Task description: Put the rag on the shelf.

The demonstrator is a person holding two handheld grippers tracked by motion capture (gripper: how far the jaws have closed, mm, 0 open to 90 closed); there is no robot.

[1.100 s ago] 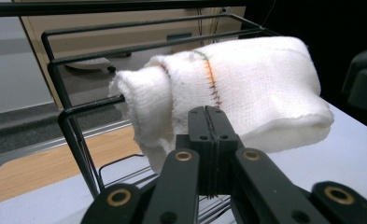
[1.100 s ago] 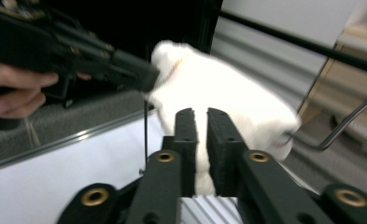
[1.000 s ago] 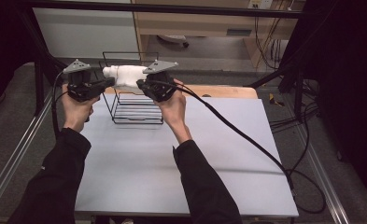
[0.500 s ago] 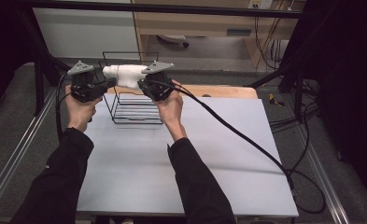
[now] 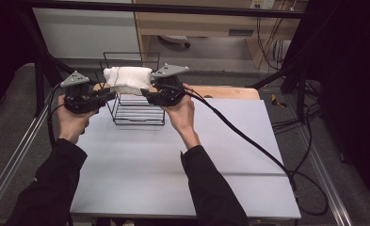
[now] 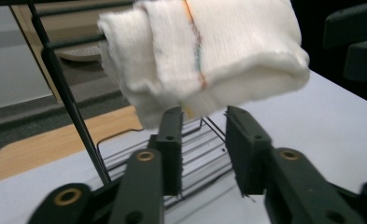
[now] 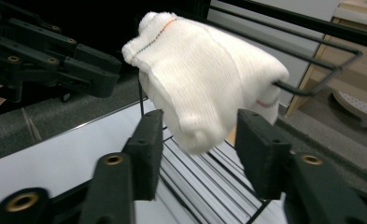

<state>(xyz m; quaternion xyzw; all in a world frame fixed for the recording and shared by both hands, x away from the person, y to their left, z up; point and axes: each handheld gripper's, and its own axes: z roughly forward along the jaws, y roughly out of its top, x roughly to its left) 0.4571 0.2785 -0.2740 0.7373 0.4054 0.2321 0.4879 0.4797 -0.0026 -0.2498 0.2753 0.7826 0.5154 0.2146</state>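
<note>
A folded white cloth point(image 5: 126, 79) with a thin coloured stitch line is at the top of a black wire basket point(image 5: 138, 112); whether it rests on the rim or hangs free I cannot tell. My left gripper point(image 5: 105, 94) is at the cloth's left end and my right gripper point(image 5: 148, 96) at its right end. Both have just been opening their jaws. In the left gripper view the left gripper point(image 6: 202, 117) is open just under the cloth point(image 6: 209, 51), pads off it. In the right gripper view the right gripper point(image 7: 201, 120) is open too, with the cloth's point(image 7: 204, 77) lower corner between the pads, not pressed.
The basket stands at the far left of a pale grey table point(image 5: 182, 160), in front of a wooden board point(image 5: 229, 92). A black cable point(image 5: 248, 141) trails from the right gripper across the table to the right. Metal rails point(image 5: 13, 160) run along both sides.
Both grippers were shut on the cloth's ends; now their jaws stand open and the cloth is released at the basket's top. Both hands shifted slightly, the left one a little lower.
</note>
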